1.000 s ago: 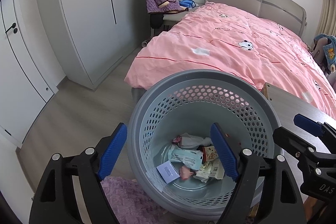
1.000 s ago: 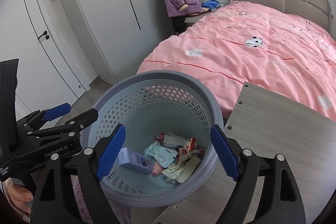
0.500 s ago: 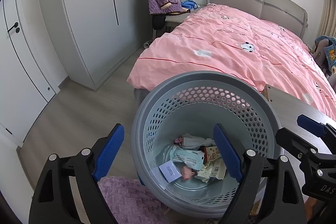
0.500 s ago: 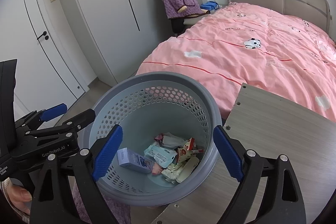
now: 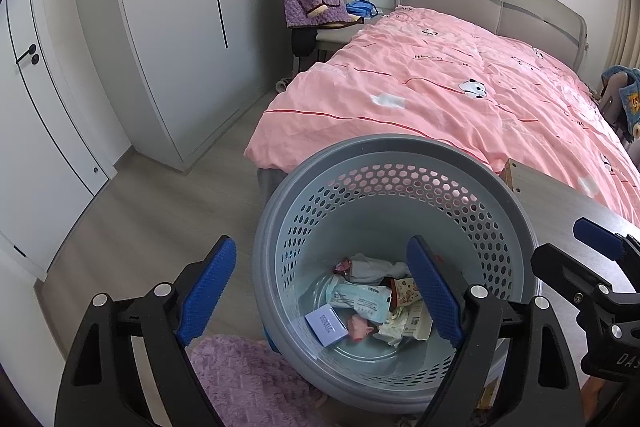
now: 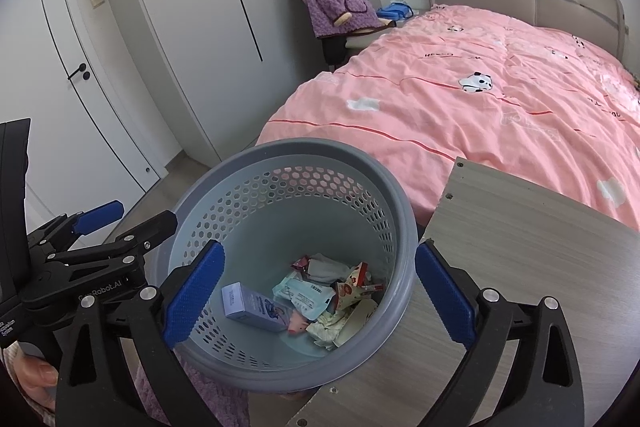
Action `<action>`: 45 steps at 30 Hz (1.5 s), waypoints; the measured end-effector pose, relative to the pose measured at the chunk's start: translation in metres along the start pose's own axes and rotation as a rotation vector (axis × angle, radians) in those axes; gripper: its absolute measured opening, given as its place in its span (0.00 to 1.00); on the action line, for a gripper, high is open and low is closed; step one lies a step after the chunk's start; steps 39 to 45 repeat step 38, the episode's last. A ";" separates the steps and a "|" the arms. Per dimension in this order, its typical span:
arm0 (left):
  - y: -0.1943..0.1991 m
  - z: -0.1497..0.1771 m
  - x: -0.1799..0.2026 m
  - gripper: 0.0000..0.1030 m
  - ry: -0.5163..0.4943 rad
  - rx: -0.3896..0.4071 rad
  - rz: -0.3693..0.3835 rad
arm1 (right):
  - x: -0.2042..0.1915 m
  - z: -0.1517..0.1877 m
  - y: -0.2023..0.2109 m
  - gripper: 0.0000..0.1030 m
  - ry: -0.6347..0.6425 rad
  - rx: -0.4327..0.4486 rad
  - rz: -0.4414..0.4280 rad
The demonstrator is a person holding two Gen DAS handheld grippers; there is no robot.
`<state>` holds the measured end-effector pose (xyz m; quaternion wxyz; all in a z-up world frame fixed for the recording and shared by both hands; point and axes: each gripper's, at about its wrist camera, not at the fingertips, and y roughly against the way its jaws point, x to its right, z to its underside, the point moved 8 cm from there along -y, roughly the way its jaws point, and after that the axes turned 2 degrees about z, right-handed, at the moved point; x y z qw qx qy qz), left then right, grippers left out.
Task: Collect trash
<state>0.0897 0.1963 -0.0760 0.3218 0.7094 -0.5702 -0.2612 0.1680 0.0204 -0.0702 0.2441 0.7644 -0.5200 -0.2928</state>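
Both units hover over the grey perforated basket (image 5: 394,195), which sits at the near-left corner of the wooden tabletop (image 6: 532,251), partly overhanging it, with the pink bed (image 5: 460,95) beyond. My left hand-held gripper (image 5: 320,291) has its jaws spread wide with nothing pressed between the pads; the basket's near-left wall lies in the gap but untouched. My right hand-held gripper (image 6: 316,295) has just been opening and also stands wide, its pads straddling the basket's near right side, gripping nothing. The trash lies at the bottom: a small lilac box (image 6: 254,307), a pale blue wipes packet (image 6: 304,297), crumpled wrappers (image 6: 352,291) and a folded paper scrap (image 5: 404,321). I judge all of it light; the box is stiff, the rest soft and crinkly. The basket looks like thin, light, flexing plastic, and likely tippy. Best hold: pinch the thick rolled rim, one jaw inside, one outside.
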 end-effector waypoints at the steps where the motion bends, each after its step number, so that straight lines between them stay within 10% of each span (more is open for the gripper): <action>1: 0.000 0.000 0.001 0.81 0.000 0.000 0.001 | 0.000 0.000 0.000 0.92 -0.001 0.001 0.000; 45: 0.001 0.000 -0.004 0.81 -0.002 0.000 -0.018 | -0.004 0.005 -0.001 0.92 0.004 -0.003 -0.007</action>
